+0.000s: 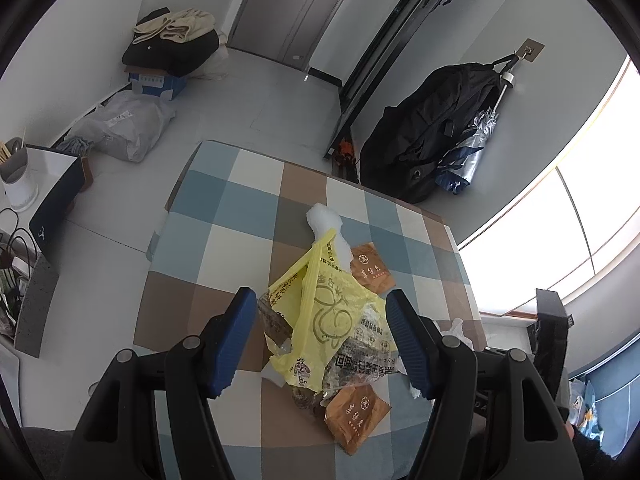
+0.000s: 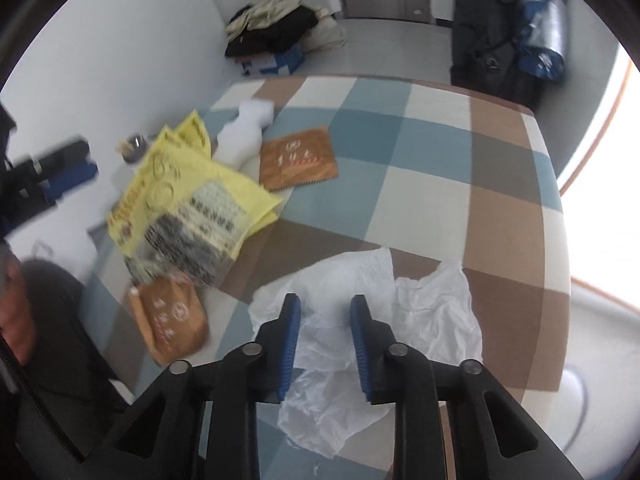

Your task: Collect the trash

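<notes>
checkered tablecloth (image 2: 440, 168): white plastic sheet (image 2: 432, 312) clear only in right view.

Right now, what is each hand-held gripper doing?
Left hand-held gripper: open above the yellow plastic bag, holding nothing.
Right hand-held gripper: open over the crumpled white plastic bag, not gripping it.

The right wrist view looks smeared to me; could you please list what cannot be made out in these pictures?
- Right wrist view: print on the crumpled yellow plastic bag, motion-blurred.
- Right wrist view: whether the right hand-held gripper touches the white plastic bag beneath it.
- Left wrist view: lower brown paper packet, partly under clear wrappers.
</notes>
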A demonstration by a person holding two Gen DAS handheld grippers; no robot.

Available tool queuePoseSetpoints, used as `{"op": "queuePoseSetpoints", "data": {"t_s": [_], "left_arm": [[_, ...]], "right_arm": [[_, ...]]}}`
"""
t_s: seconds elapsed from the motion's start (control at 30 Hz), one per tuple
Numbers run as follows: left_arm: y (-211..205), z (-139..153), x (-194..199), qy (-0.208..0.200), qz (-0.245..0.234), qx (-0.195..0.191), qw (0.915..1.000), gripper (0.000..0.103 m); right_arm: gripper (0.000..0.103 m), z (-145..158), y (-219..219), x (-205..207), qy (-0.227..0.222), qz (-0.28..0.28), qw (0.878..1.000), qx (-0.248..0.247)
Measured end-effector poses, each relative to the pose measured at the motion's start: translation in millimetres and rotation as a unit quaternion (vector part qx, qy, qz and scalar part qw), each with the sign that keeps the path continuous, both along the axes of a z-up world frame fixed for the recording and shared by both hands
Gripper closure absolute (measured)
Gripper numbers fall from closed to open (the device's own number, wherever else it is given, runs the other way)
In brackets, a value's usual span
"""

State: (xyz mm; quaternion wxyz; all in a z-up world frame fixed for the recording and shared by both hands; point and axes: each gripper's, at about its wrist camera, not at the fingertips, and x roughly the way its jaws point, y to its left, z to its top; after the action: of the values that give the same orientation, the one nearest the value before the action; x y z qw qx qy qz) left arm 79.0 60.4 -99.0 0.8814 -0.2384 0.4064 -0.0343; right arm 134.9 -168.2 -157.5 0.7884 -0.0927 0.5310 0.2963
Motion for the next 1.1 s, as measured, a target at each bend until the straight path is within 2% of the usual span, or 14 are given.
{"op": "queuePoseSetpoints", "data": {"t_s": [0.07, 0.1, 0.2, 0.3, 0.4, 0.53, 0.63, 0.77, 0.8, 0.83, 0.9, 0.93, 1.03, 1.1], "left_arm": [[2, 0, 0, 0.0, 0.002, -0.006, 1.0, 0.04], [3, 0, 0, -0.001, 0.003, -0.008, 1.0, 0.04], [5, 1, -1, -0.002, 0.004, -0.013, 0.9999, 0.04], [4, 2, -1, -0.006, 0.003, -0.012, 0.9999, 0.04], [3, 3, -2, -0.009, -0.003, 0.0, 1.0, 0.04], [3, 2, -2, -0.008, -0.003, 0.0, 1.0, 0.04], [2, 2, -1, -0.007, -0.003, -0.002, 1.0, 0.04], [-3, 2, -1, -0.007, -0.008, 0.009, 0.9999, 0.04], [-5, 2, -1, -0.008, -0.01, 0.015, 0.9998, 0.04], [-6, 3, -2, -0.009, -0.012, 0.02, 0.9997, 0.04], [-9, 3, -3, -0.011, -0.015, 0.03, 0.9994, 0.04], [-11, 3, -3, -0.01, -0.017, 0.034, 0.9992, 0.04], [-14, 1, -2, -0.006, -0.02, 0.041, 0.9989, 0.04], [-16, 1, -2, -0.006, -0.02, 0.046, 0.9987, 0.04]], "right_arm": [[0.09, -4, 8, -2, -0.008, 0.013, 1.0, -0.018], [0.1, -3, 9, -2, -0.008, 0.018, 1.0, -0.017], [0.1, 5, 10, -2, -0.012, 0.016, 1.0, -0.003], [0.1, 20, 3, 2, -0.008, -0.004, 0.999, 0.041], [0.1, 38, -10, 7, 0.001, -0.024, 0.993, 0.112], [0.1, 55, -23, 13, 0.033, -0.042, 0.977, 0.209], [0.1, 62, -34, 16, 0.054, -0.057, 0.955, 0.286], [0.1, 61, -50, 23, 0.071, -0.088, 0.94, 0.322], [0.1, 59, -53, 25, 0.064, -0.101, 0.943, 0.311], [0.1, 56, -57, 27, 0.05, -0.117, 0.952, 0.278], [0.1, 42, -58, 35, 0.025, -0.146, 0.975, 0.168], [0.1, 33, -59, 39, 0.018, -0.156, 0.981, 0.117], [0.1, 15, -66, 47, 0.0, -0.178, 0.984, 0.027], [0.1, 16, -67, 48, -0.022, -0.179, 0.984, 0.002]]}}
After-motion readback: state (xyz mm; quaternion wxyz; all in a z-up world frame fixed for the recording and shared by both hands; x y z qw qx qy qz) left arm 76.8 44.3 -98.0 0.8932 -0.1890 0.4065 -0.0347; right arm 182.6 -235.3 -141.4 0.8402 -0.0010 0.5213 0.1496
